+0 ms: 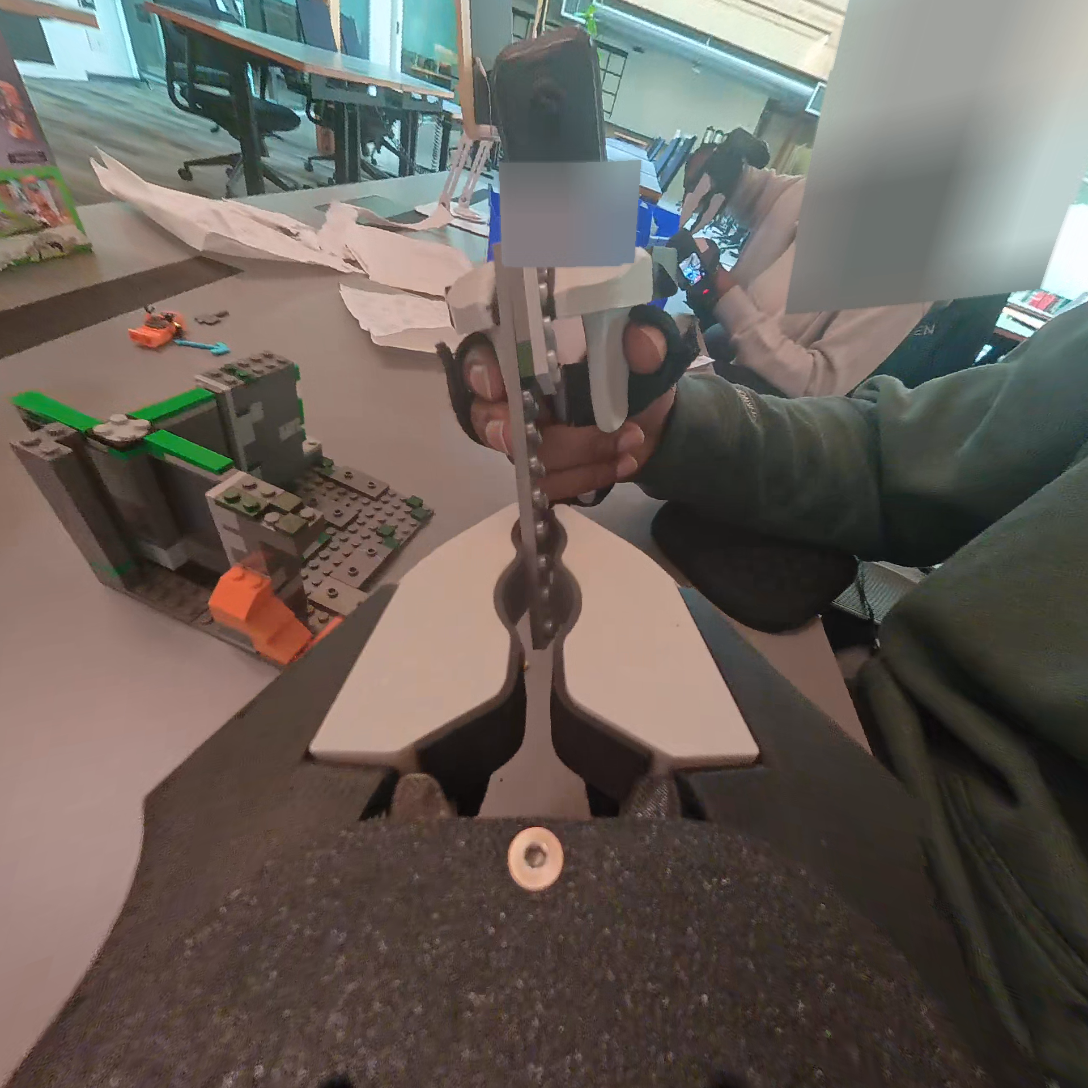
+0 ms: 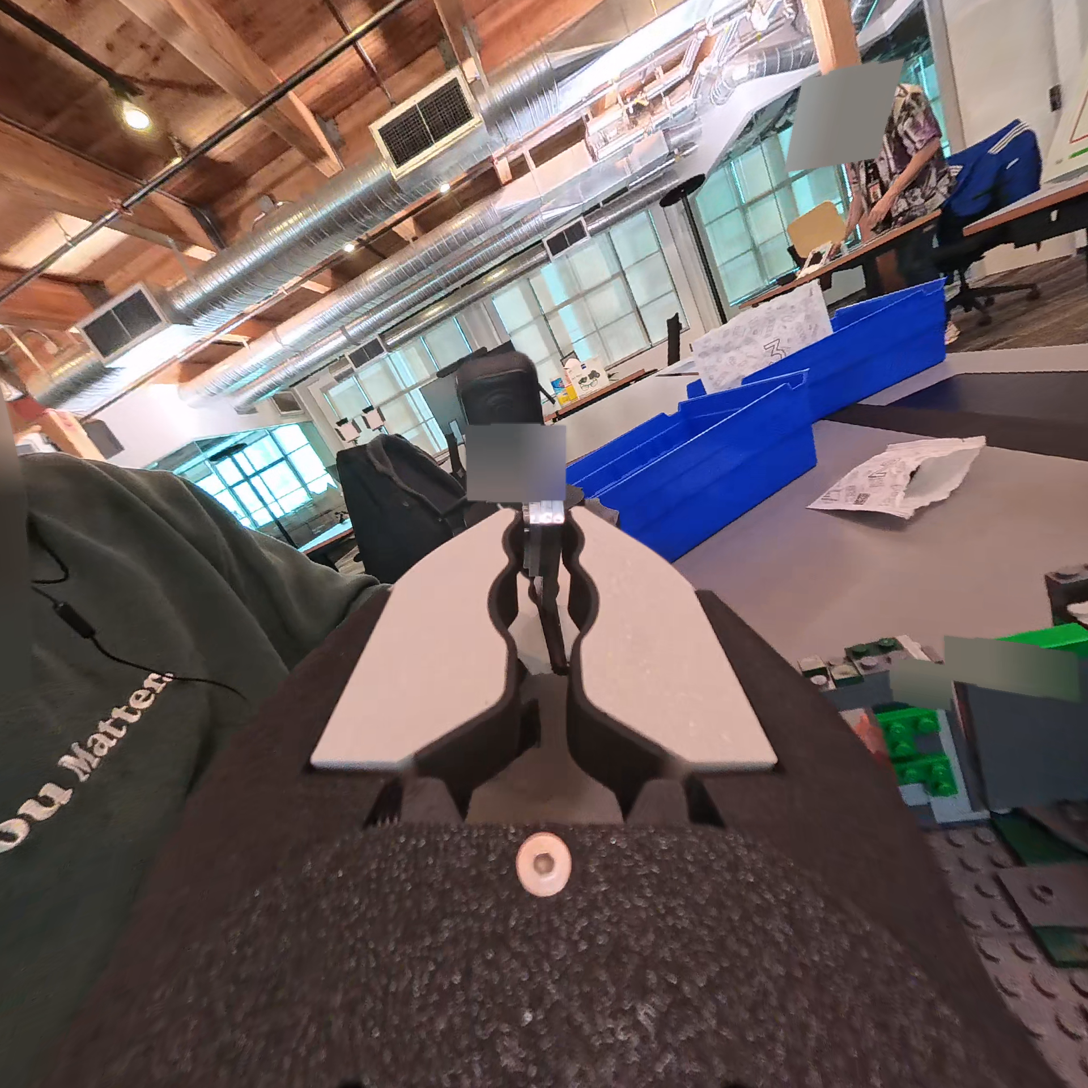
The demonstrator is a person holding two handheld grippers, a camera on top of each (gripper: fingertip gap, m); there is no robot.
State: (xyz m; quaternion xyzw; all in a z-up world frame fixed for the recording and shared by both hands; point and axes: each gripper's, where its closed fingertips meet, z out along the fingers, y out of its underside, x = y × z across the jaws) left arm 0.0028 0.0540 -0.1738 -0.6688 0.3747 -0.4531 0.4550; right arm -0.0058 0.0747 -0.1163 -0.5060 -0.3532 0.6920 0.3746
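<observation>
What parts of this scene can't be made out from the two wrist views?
- Left wrist view: the far end of the grey studded plate held by both grippers, behind a blur patch.
- Right wrist view: the brick build, cut by the right edge and partly blurred over.
- Left wrist view: the boxes, cut by the left edge.

Grey table [image 1: 147, 706], brick model [image 1: 194, 500], papers [image 1: 306, 235]
</observation>
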